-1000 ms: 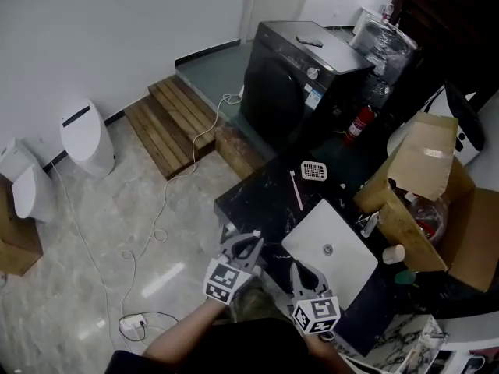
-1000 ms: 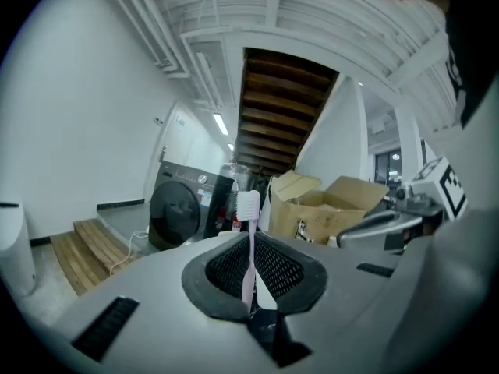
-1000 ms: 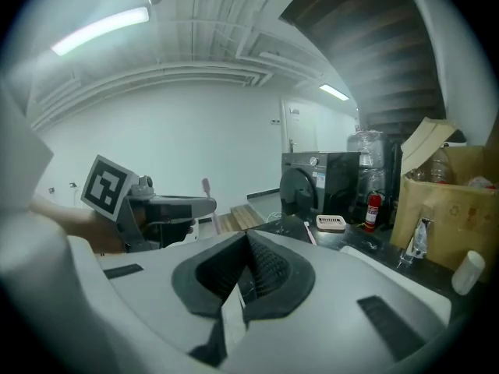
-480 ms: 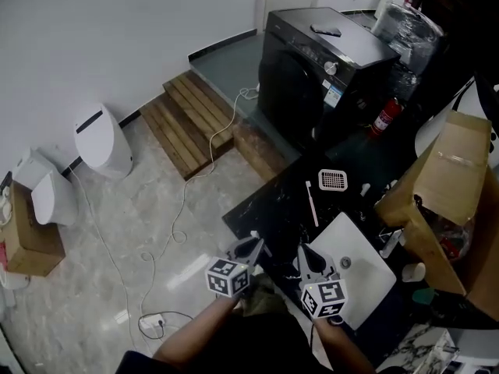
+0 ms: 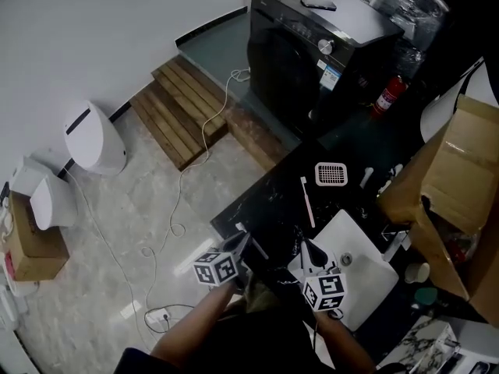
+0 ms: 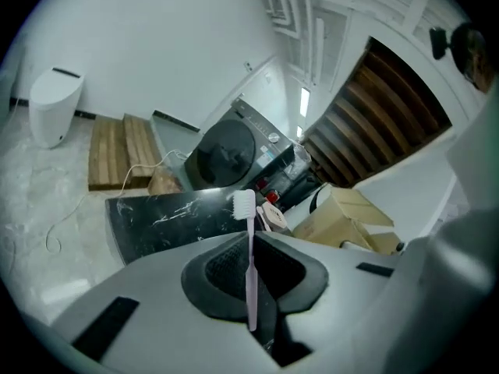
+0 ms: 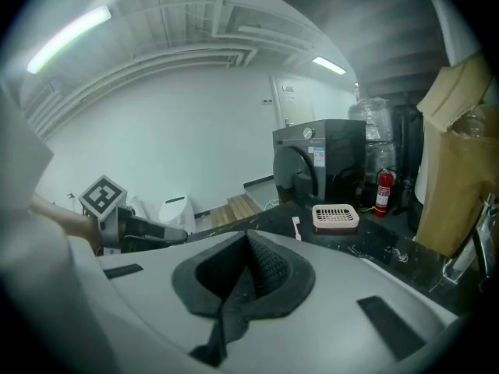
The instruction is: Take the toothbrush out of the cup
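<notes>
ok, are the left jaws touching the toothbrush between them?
Touching. The left gripper view shows the toothbrush handle pinched between the closed jaws, bristles up.

Left gripper (image 5: 240, 240): at the near edge of the counter (image 5: 257, 209), left of the right gripper (image 5: 306, 248), held toothbrush (image 6: 249, 263) between its jaws.
Sink (image 5: 374, 275): set in the counter, just right of the right gripper.
Second toothbrush (image 5: 307, 202): flat on the counter, between sink and soap tray (image 5: 331, 174).
Washing machine (image 5: 312, 45): behind the counter, fire extinguisher (image 5: 387, 96) at its right.
Wooden steps (image 5: 183, 107): on the floor, left of the machine; toilet (image 5: 90, 139) further left.
</notes>
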Available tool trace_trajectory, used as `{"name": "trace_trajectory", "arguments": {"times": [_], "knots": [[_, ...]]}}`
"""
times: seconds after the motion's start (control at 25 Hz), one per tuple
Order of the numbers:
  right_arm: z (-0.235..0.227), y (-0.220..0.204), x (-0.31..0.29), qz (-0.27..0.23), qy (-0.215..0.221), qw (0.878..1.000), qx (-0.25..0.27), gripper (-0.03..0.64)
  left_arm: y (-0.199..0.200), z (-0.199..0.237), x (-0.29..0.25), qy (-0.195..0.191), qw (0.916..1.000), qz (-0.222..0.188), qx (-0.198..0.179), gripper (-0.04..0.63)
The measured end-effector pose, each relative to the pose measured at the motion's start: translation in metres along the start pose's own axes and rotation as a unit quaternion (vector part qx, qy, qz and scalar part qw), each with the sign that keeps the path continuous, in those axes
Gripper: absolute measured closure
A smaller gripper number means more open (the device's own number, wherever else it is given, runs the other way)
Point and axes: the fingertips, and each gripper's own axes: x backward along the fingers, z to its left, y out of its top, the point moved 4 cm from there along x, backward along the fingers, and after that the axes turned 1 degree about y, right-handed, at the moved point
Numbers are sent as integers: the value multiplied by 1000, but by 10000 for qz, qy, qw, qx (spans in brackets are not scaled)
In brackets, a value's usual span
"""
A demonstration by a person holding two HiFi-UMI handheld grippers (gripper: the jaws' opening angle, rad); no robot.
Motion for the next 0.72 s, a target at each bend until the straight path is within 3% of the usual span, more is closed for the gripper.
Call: {"name": "trace_trajectory", "arguments": {"times": [0.12, 0.36, 0.72], "knots": [[-13, 2, -5, 0, -99, 9999, -62, 604, 1, 15, -12, 96, 9987, 11, 503, 552], [-38, -10, -5, 122, -343, 9992, -135, 604, -9, 33, -31, 335, 9926, 271, 1134, 554], [-63, -29, 7, 298, -646, 9970, -295, 604, -19, 42, -39, 736, 9899, 563, 1070, 552]]}}
